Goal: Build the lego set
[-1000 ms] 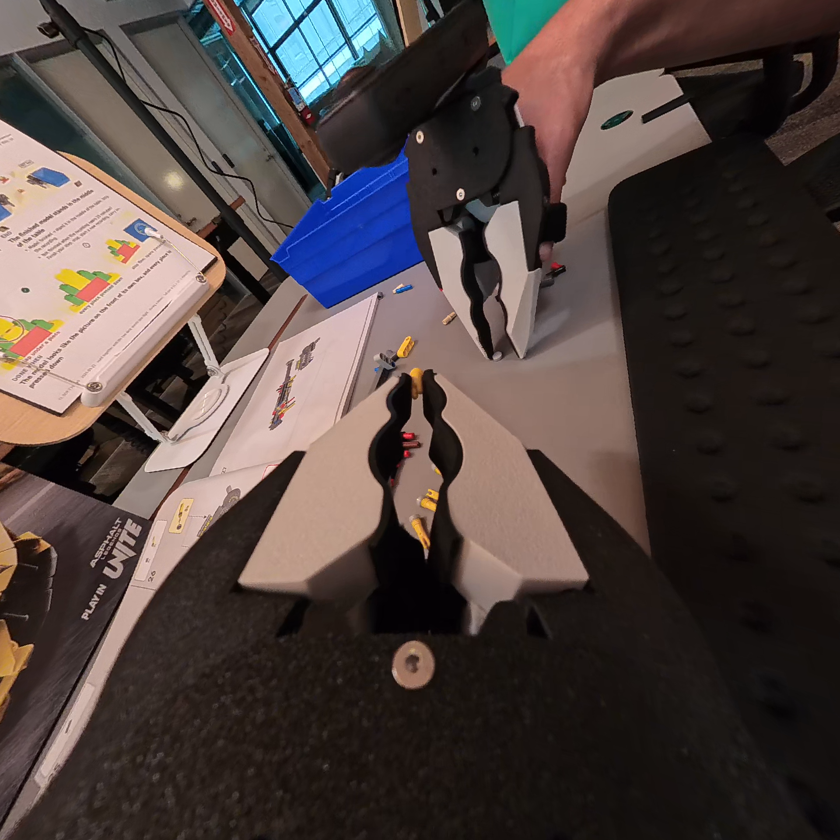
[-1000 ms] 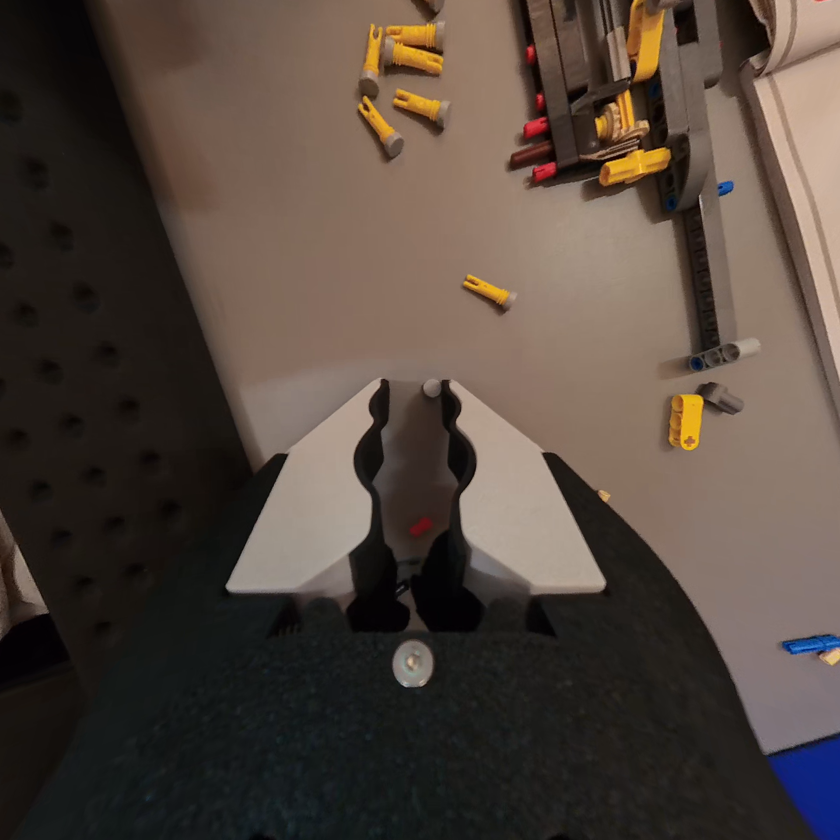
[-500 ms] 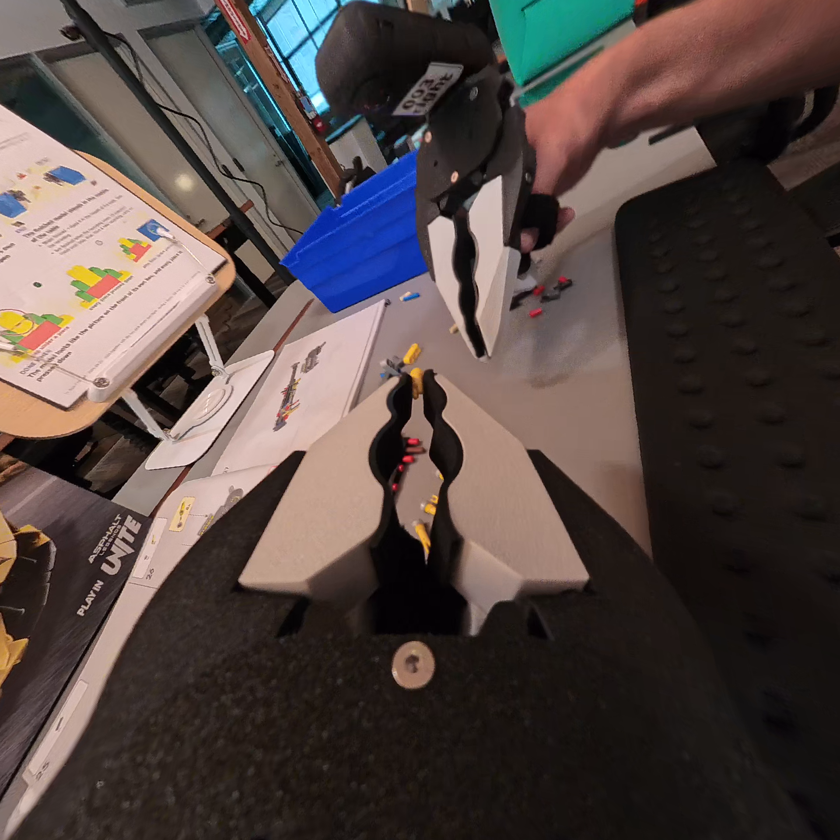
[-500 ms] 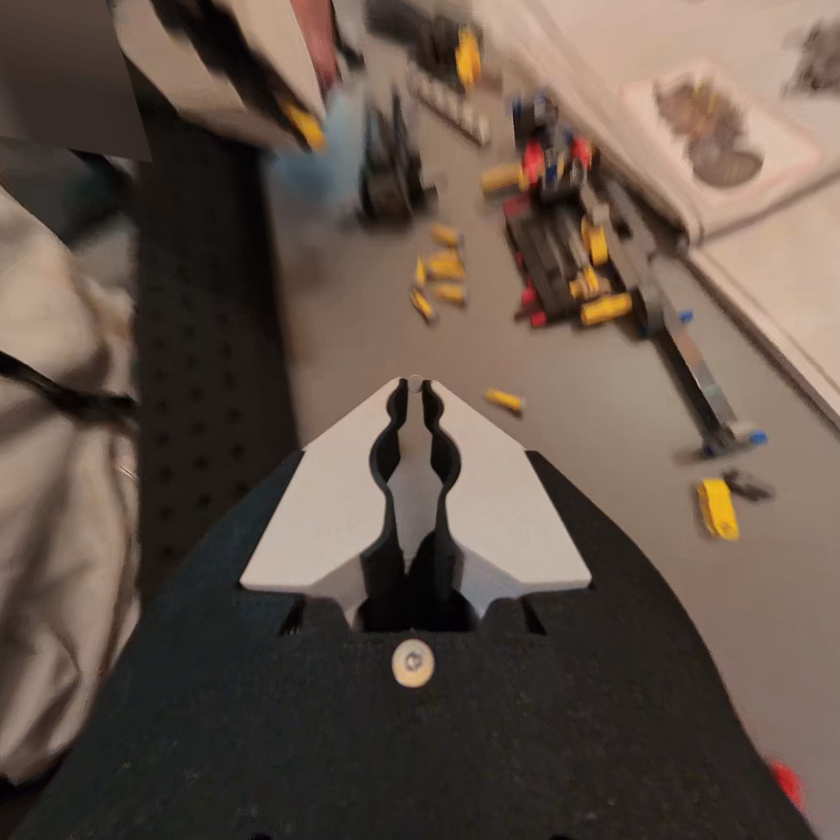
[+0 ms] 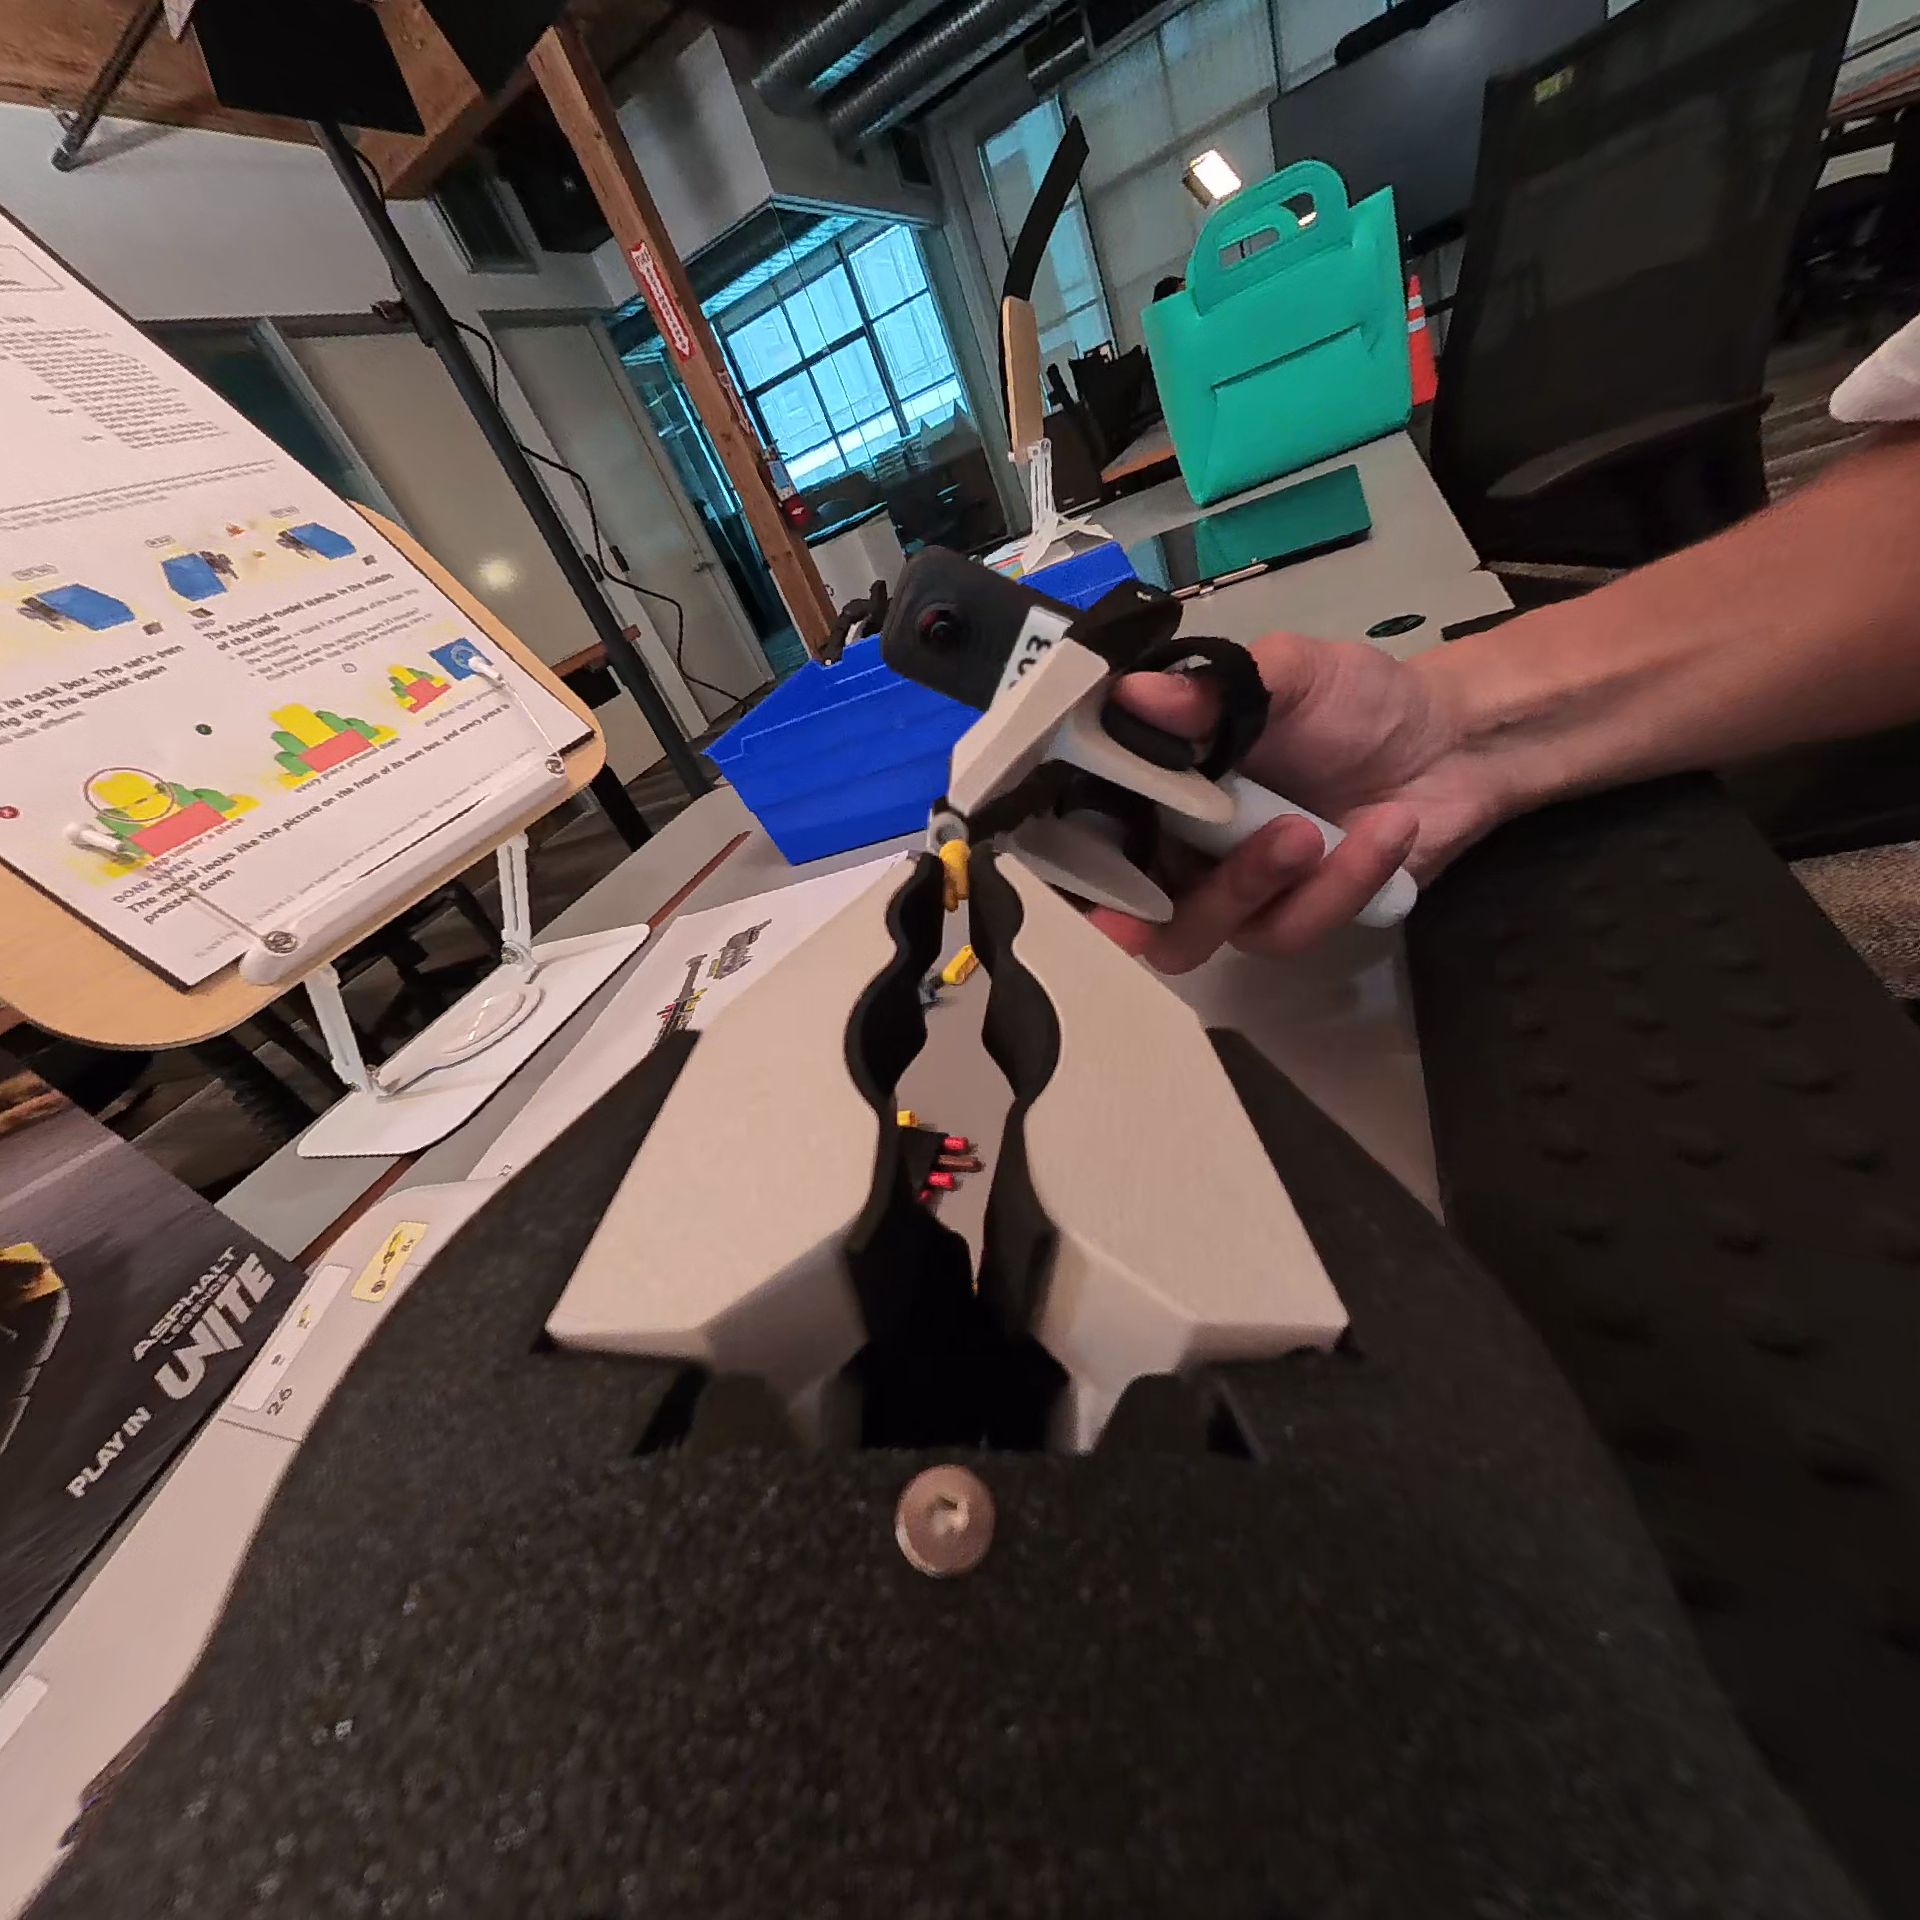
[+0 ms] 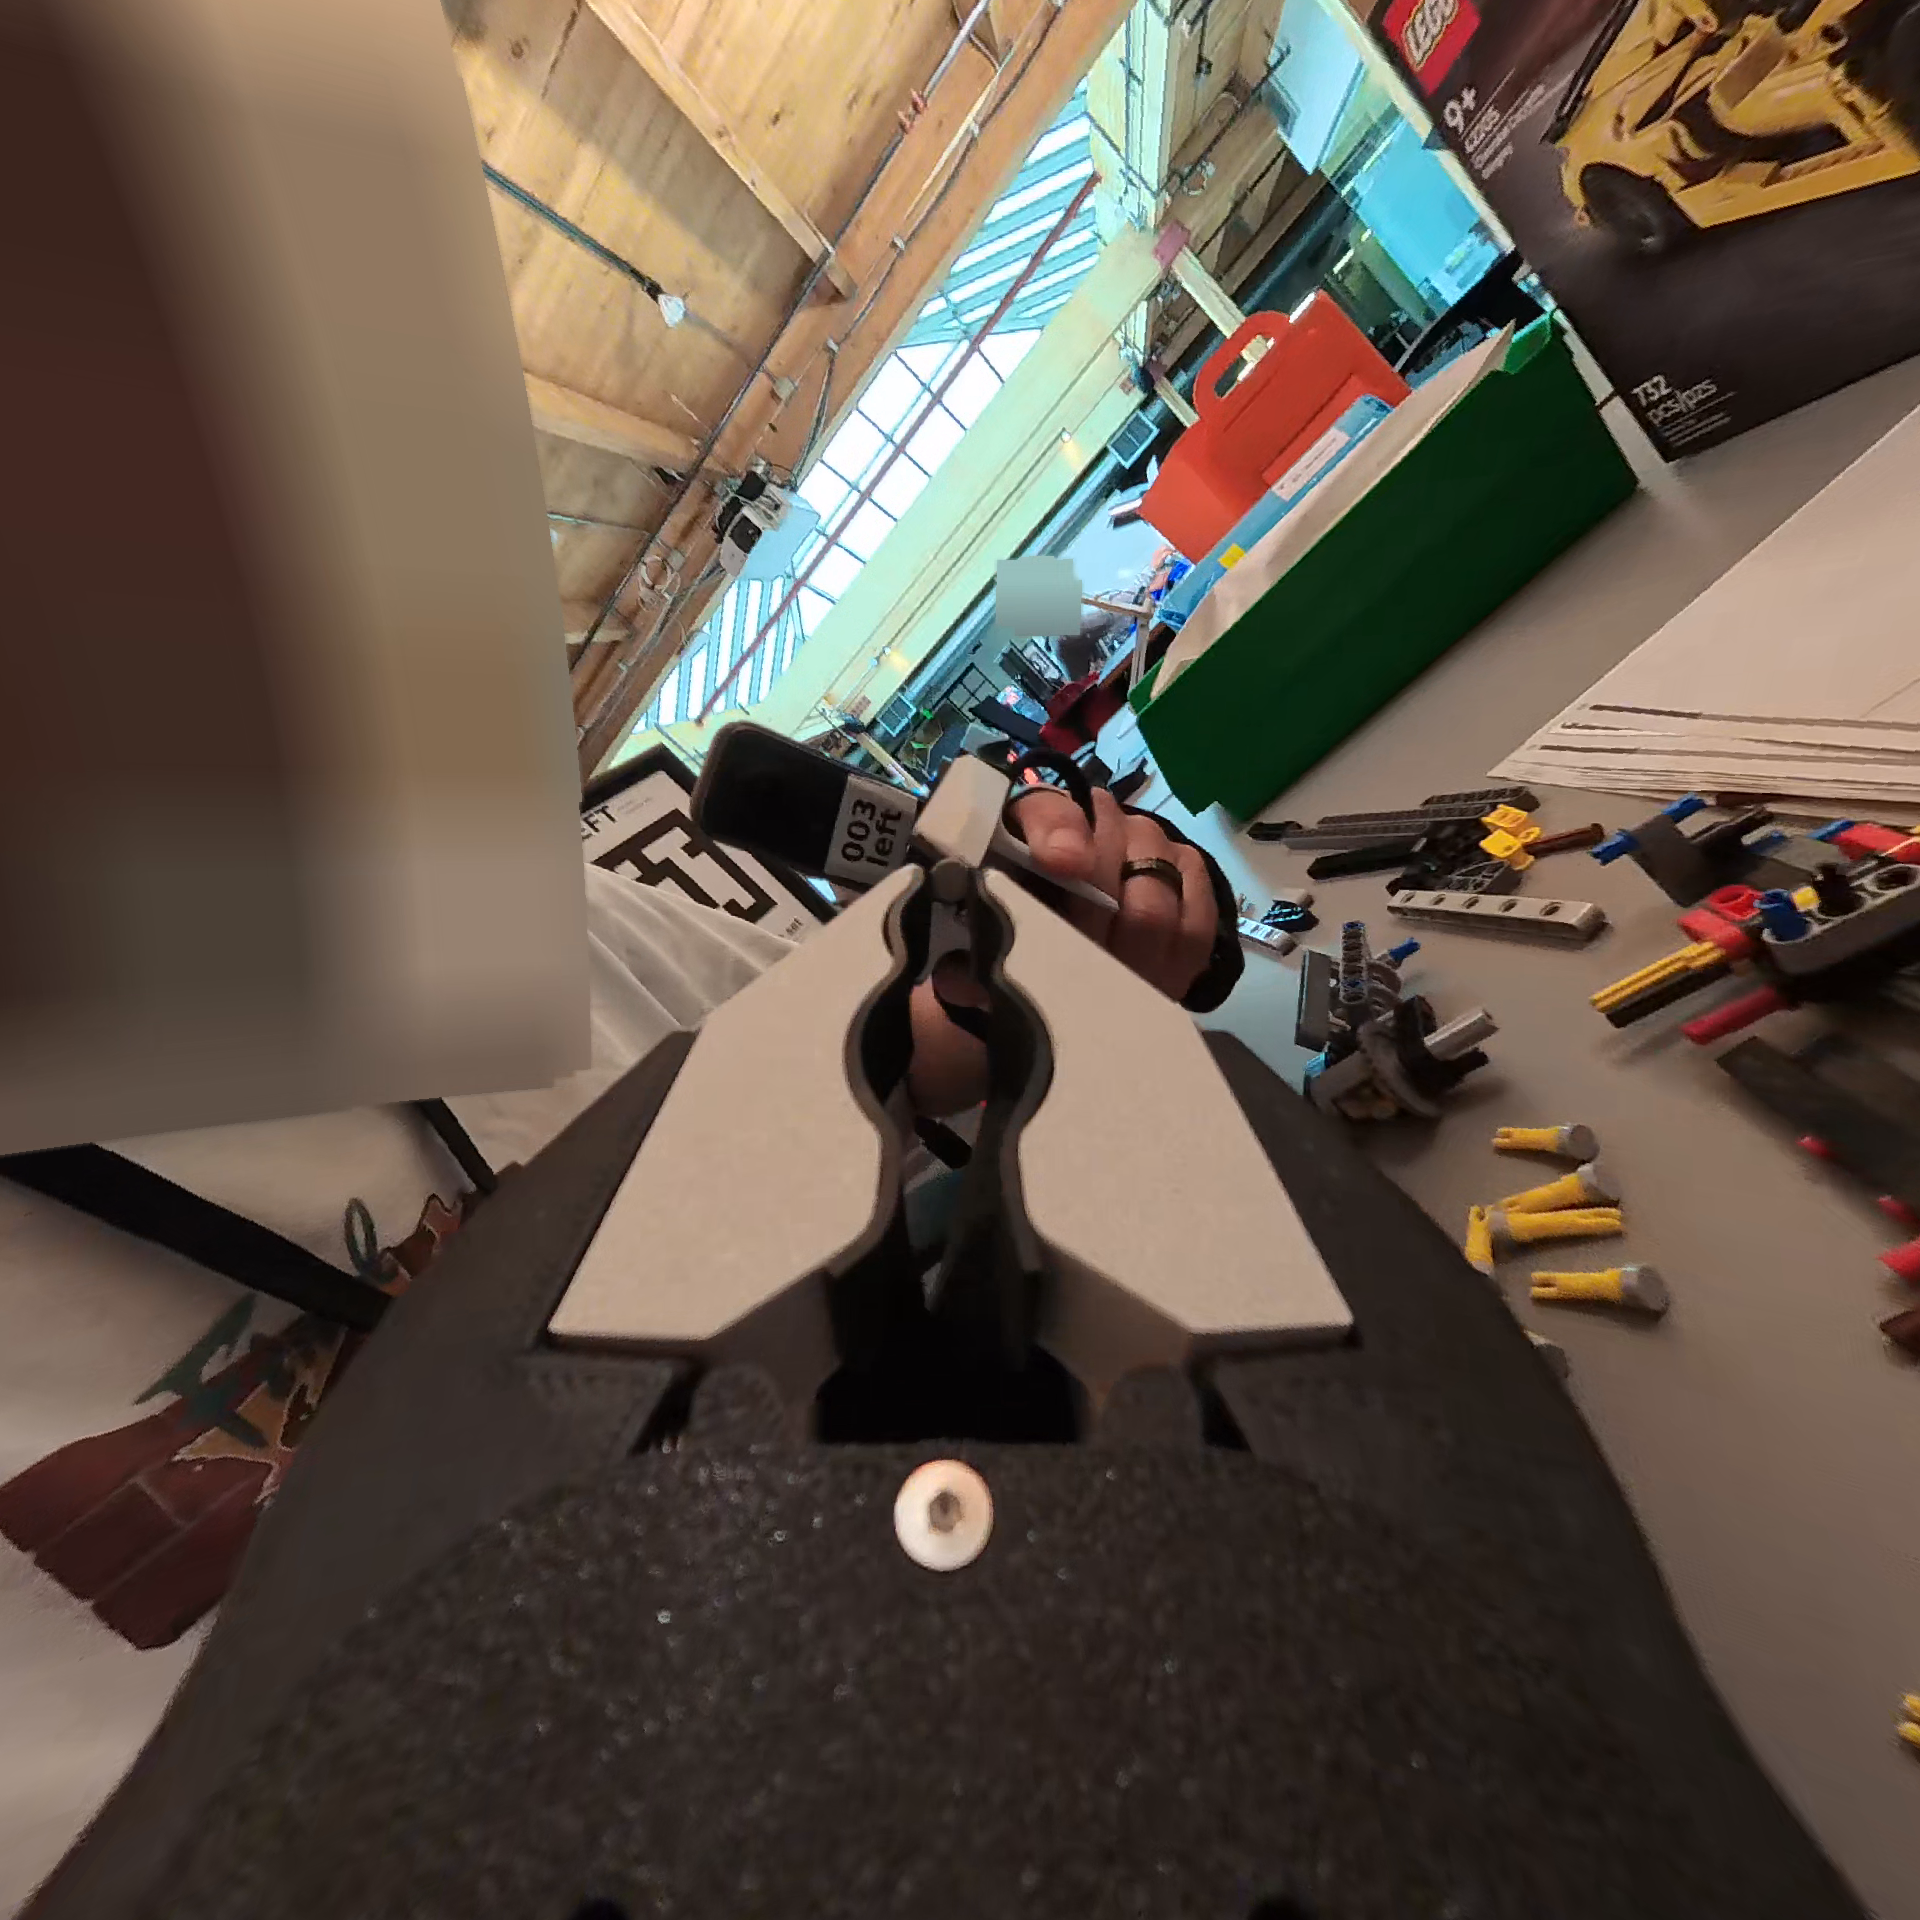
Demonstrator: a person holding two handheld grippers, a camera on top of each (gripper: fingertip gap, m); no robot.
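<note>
on the grey table (image 6: 1704, 1382) stand a black lego box (image 6: 1662, 208) bearing print, a green bin (image 6: 1382, 613) holding white paper and loose lego pieces (image 6: 1548, 1226); left gripper (image 5: 951, 883) pinches a yellow pin (image 5: 953, 871), right gripper (image 6: 948, 883) a small grey piece (image 6: 948, 881), tips meeting above it.

A small yellow pin (image 5: 953, 871) with a grey end (image 5: 943, 831), apparently upright, is pinched above the table.

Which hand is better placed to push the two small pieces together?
Right, probably. The right tool holds the grey piece just at the top end of the yellow pin, which the left tool grips upright.
</note>
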